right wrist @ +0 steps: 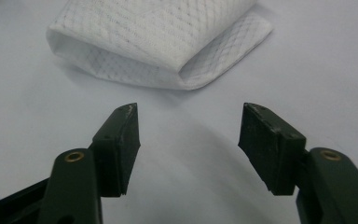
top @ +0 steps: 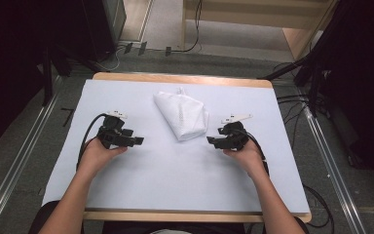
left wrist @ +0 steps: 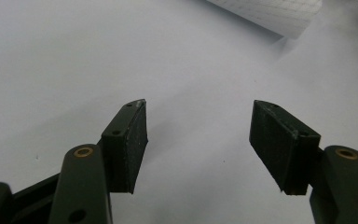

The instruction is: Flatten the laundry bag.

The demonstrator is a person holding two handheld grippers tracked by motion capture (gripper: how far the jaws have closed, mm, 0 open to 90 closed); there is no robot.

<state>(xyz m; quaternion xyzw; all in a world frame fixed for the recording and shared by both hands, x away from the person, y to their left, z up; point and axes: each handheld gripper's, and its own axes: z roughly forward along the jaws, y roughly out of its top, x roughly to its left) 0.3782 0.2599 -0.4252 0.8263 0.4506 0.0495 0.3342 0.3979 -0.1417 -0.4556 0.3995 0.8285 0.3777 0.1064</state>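
The white cloth [top: 182, 116] looks soft and light; grab a near corner. The left gripper [top: 137, 141] and right gripper [top: 210, 140] are both spread apart, holding nothing.

White-covered table [top: 126, 180], folded white mesh cloth [top: 182, 115] on it.

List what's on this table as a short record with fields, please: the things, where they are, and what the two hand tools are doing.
surface: table under a pale sheet
item: folded white mesh cloth, far centre
left gripper: jaws open, empty, left of the cloth
right gripper: jaws open, empty, close beside the cloth's near right corner
contact: neither touches the cloth
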